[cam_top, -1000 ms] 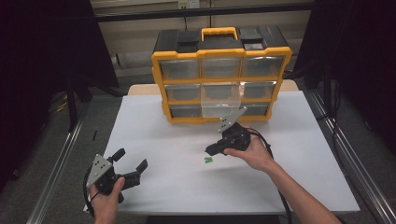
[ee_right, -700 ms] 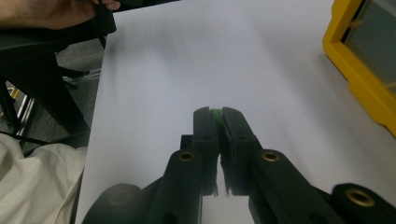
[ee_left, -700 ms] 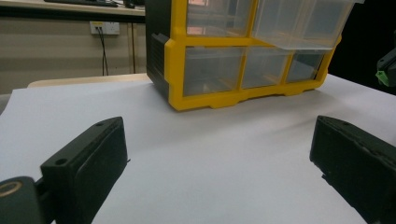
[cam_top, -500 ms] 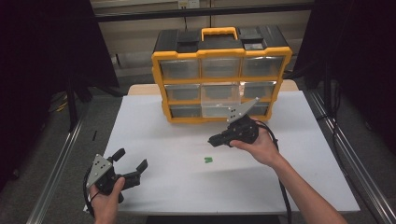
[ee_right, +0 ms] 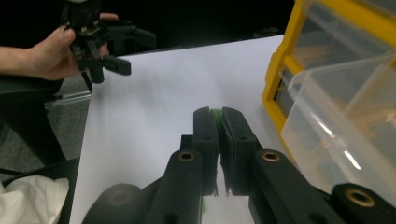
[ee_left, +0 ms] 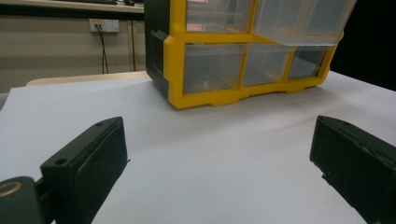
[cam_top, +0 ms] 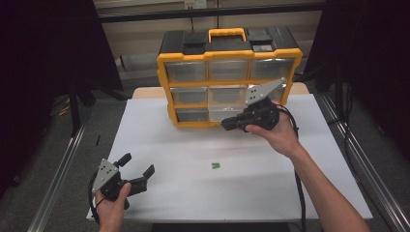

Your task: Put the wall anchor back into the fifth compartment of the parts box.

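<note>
- Holding a small green piece (ee_right: 216, 113) pinched between the jaws of the right gripper (ee_right: 217, 116); jaws nearly together, only a sliver of green shows at the tips. Shape and long axis of the piece too hidden to tell.
- Key relation: open clear drawer (ee_right: 336, 126) sits just to the right of the jaw tips in the right gripper view, rim slightly above tip level. In the high view the right gripper (cam_top: 226, 126) hangs in front of the organizer's lower rows, tips pointing left across its face. Judgement: next move is a short swing toward the drawer mouth, then release.
- A second green piece (cam_top: 215, 166) lies on the white table (cam_top: 300, 193) at mid-table, between both hands, abt as near the left as the right.
- Left gripper (cam_top: 138, 169) rests low at the near-left edge, jaws wide apart, nothing in them; well apart from the work.
- Yellow-black organizer (cam_top: 227, 77) stands at the far side of the table; other drawers look shut.
- In the way: only the pulled-out drawer's front lip; tips must clear it.
</note>
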Motion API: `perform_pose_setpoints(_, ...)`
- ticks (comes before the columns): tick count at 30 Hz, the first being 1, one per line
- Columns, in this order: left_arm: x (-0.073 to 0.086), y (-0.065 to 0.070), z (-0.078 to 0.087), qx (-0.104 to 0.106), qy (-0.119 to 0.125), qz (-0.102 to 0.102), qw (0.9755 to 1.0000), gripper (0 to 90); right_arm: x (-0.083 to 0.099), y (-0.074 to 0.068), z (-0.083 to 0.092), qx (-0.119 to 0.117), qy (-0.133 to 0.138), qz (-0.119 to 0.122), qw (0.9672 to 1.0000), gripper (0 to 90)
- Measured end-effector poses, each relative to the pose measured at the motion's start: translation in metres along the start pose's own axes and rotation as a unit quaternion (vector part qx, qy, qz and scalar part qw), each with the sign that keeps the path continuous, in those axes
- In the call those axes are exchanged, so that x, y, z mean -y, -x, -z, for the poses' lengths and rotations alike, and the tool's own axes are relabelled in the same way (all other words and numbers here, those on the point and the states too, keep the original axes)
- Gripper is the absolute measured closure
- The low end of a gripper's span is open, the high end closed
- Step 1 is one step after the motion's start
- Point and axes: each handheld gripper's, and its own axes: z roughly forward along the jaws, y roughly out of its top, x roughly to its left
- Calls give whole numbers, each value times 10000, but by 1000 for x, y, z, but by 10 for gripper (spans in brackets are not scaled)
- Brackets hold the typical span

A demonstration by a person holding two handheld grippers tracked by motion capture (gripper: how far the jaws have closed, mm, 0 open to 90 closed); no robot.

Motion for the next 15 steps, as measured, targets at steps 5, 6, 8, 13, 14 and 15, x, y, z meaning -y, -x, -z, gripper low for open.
perform_pose_setpoints(5, 0, 0, 0, -6, 17, 56, 10000, 41, -17, 7, 9, 172, -52, 46, 9998, 852)
perform_pose_setpoints(6, -1, -2, 1, 33, -48, -40, 10000, 41, -25, 12, 14, 266, -91, 51, 9996, 851)
perform_pose_setpoints(8, -2, -2, 1, 26, -44, -48, 10000, 41, -28, 14, 15, 303, -121, 58, 9995, 851)
perform_pose_setpoints(13, -1, -1, 2, 60, 79, 67, 9999, 41, -43, 28, 19, 495, -293, 22, 9983, 851)
perform_pose_setpoints(14, -2, -2, 3, 24, 40, 22, 10000, 41, -45, 31, 19, 519, -316, 5, 9982, 851)
perform_pose_setpoints(15, -2, -3, 4, 21, -6, -42, 10000, 41, -47, 32, 19, 556, -327, -5, 9979, 851)
